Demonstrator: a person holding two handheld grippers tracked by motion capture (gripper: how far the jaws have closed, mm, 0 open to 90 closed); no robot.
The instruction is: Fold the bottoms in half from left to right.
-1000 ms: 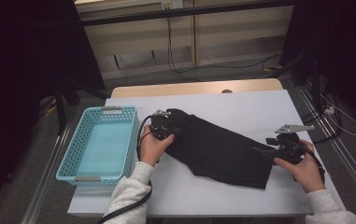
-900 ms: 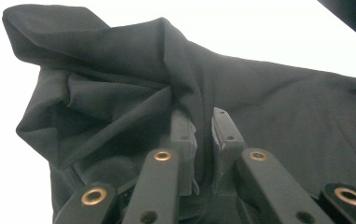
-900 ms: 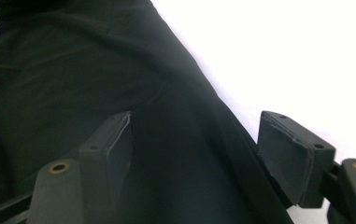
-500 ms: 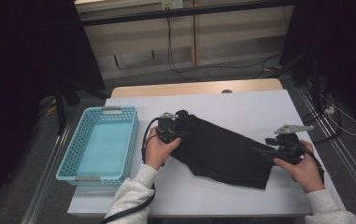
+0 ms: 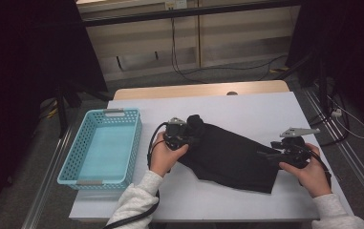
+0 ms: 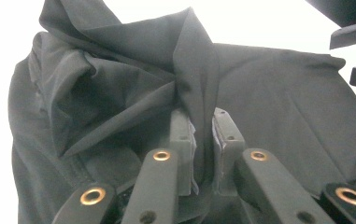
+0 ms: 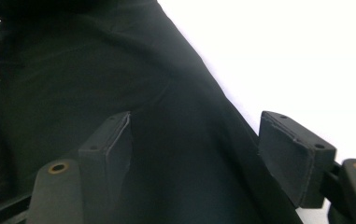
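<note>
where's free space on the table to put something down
Bare table along the far edge beyond the black cloth, and the near strip in front of it. The blue basket is empty. Crowded mid-table, around the cloth.

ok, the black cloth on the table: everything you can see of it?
The black cloth is thin, matte fabric, spread mostly flat across the white table, right of the blue basket. Its left end is bunched into a raised fold, pinched by the left gripper. The right gripper sits at its right edge, jaws open astride the fabric.
</note>
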